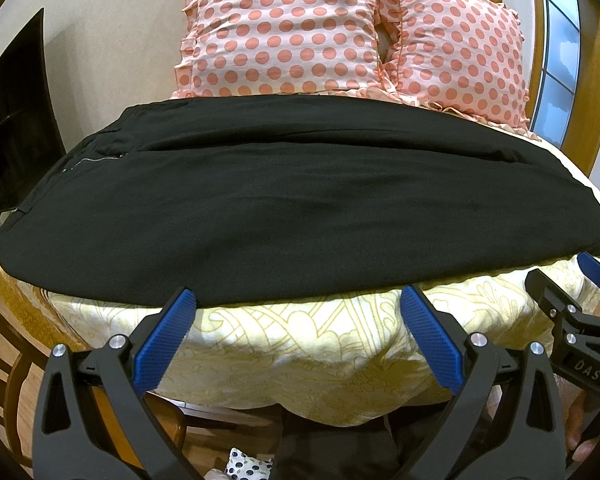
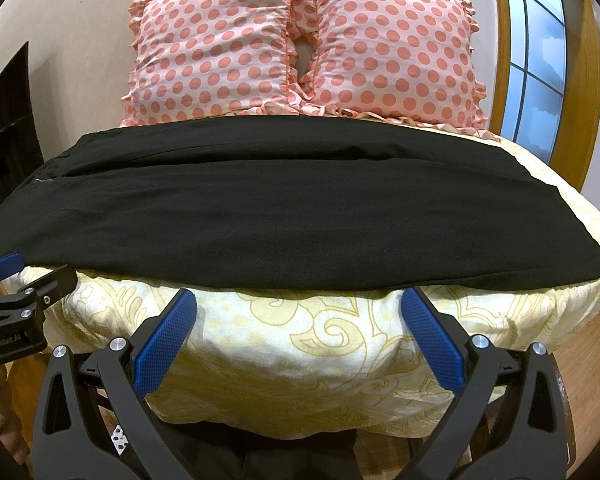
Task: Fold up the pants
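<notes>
A: Bed (image 1: 300,344), yellow patterned cover. Black pants (image 1: 260,200) laid flat across it, waistband and zipper at the left, leg ends at the right. One leg seems to lie on the other, a seam line running lengthwise, so likely halved already.

B: Why crosswise?

A: My guess: it puts the long near edge along the bed's front, within reach of both tools. Two dotted pillows (image 2: 300,48) sit just behind the far edge, little room there. Bare cover shows in front and at the right.

B: Tools?

A: Left gripper (image 1: 298,300) spread wide, holding nothing, tips just short of the near hem. Right gripper (image 2: 300,300) likewise released, empty, near the hem toward the leg end.
</notes>
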